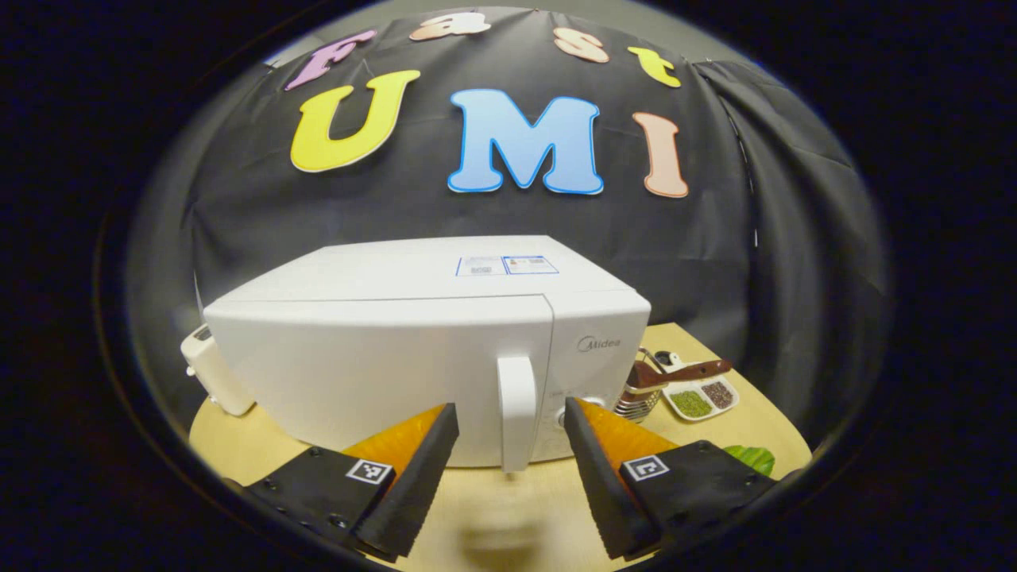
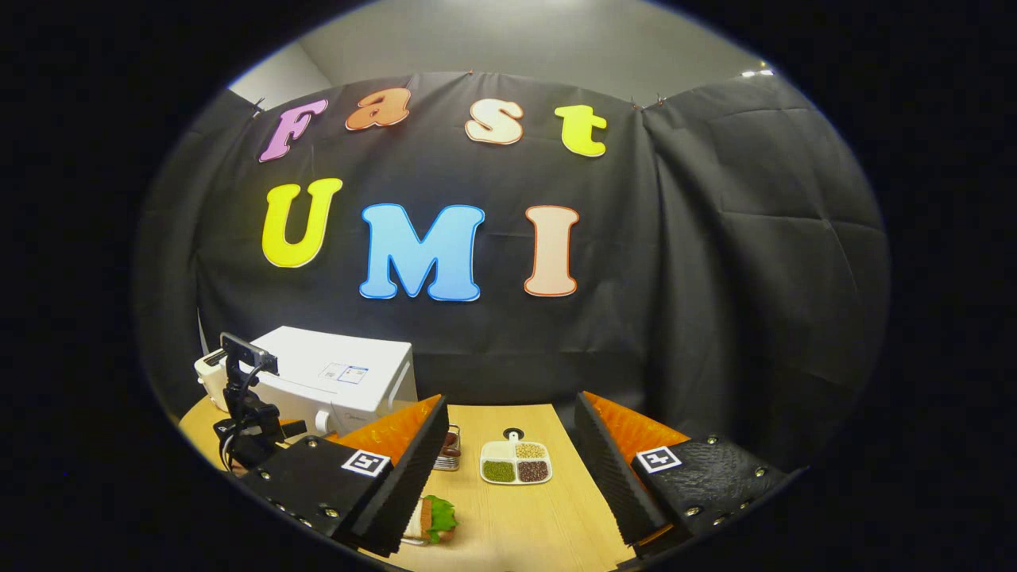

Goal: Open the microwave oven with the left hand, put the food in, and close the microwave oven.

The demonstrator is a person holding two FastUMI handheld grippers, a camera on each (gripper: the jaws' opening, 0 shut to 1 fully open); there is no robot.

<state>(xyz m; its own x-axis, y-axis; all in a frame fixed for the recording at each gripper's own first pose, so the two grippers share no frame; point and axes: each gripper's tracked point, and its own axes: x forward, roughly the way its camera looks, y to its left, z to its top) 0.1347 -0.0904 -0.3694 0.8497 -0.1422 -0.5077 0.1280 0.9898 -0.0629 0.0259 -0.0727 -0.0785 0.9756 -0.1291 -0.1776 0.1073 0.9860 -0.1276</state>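
1. This is a staged recording booth, not a lived-in kitchen: black cloth (image 2: 715, 262) hangs in creased folds as the back and side wall, and a plain grey wall (image 2: 516, 40) shows above its top edge.
2. Kitchen props stand on a light wooden table (image 2: 524, 516): a white microwave oven (image 1: 413, 357) with its door shut, a divided dish of beans and grains (image 2: 516, 462), a small metal rack (image 1: 636, 401) and a sandwich with a lettuce leaf (image 2: 433, 518).
3. A second white appliance (image 1: 213, 373) sits just beside the microwave oven.
4. Recording gear is present: a small camera on a black handheld rig (image 2: 248, 397) shows near the microwave oven in the right gripper view.
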